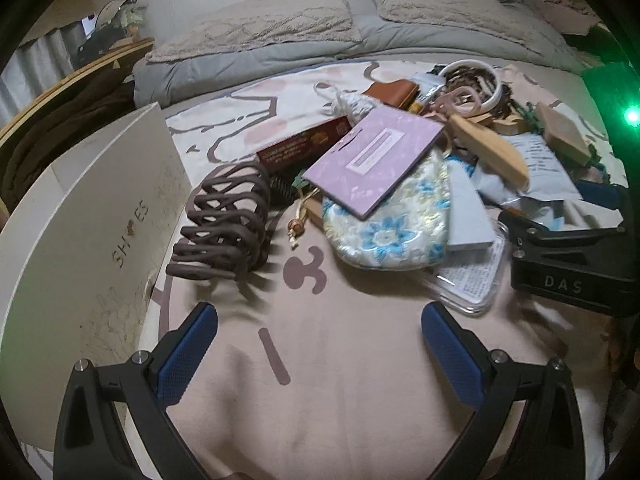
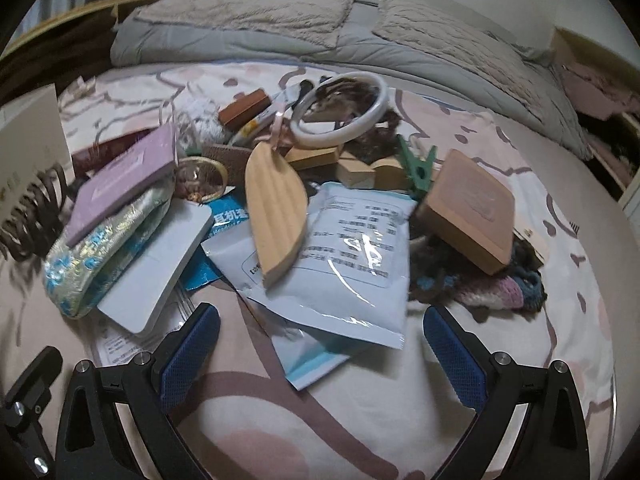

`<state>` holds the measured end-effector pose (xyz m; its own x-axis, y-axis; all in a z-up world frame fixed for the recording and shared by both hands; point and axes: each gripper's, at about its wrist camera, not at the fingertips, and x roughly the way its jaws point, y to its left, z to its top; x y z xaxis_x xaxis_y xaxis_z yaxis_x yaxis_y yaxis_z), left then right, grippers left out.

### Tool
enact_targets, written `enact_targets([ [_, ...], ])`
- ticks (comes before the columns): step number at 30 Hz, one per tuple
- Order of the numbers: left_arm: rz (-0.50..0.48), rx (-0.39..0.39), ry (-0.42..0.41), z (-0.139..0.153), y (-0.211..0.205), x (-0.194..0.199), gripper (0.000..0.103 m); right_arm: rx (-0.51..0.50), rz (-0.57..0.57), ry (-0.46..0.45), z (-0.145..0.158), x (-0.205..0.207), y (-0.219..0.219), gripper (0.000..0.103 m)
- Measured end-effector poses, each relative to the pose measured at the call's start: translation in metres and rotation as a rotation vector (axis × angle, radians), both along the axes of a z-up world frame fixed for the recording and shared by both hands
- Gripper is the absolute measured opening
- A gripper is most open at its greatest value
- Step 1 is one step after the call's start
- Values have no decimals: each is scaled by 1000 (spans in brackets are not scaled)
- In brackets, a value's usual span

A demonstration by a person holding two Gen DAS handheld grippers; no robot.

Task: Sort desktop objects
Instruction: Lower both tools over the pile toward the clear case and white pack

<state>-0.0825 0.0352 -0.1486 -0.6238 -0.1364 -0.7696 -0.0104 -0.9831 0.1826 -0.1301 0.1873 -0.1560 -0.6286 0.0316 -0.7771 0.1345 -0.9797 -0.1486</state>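
The pile [image 2: 280, 184] of small things lies heaped on the pink sheet [image 1: 340, 380], one thing on another, so little can be lifted without shifting a neighbour; the lilac card [image 1: 372, 160] leans across the floral pouch [image 1: 392, 220], and in the right view the wooden leaf [image 2: 276, 208] lies on the white packet [image 2: 352, 256], with the tan block [image 2: 472, 208] propped on the knitted piece [image 2: 504, 292].

The left gripper [image 1: 320, 354] hovers over bare sheet just short of the pile, its fingers spread wide and holding nothing; the right gripper [image 2: 322, 354] likewise stands spread and empty, its tips at the near edge of the packet; likely both are poised to choose a first piece.

The brown claw clip [image 1: 228, 224] stands apart from the heap, just beside the white shoe box [image 1: 80, 240], so it looks the easiest pick for the left; the box wall closes off that side, leaving little room between clip and card.

Open sheet lies near both grippers, good ground for setting things down; behind the pile the grey duvet [image 1: 248, 52] bounds the far edge.
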Motion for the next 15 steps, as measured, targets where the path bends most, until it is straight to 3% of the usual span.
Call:
enact_targets([
  [8, 74, 37, -50, -14, -15, -9, 102, 6, 128, 12, 0, 12, -13, 102],
  [11, 101, 49, -53, -15, -23, -10, 102, -40, 173, -3, 1, 18, -11, 102],
  [15, 116, 72, -64, -18, -27, -13, 102, -36, 161, -18, -2, 13, -16, 102],
])
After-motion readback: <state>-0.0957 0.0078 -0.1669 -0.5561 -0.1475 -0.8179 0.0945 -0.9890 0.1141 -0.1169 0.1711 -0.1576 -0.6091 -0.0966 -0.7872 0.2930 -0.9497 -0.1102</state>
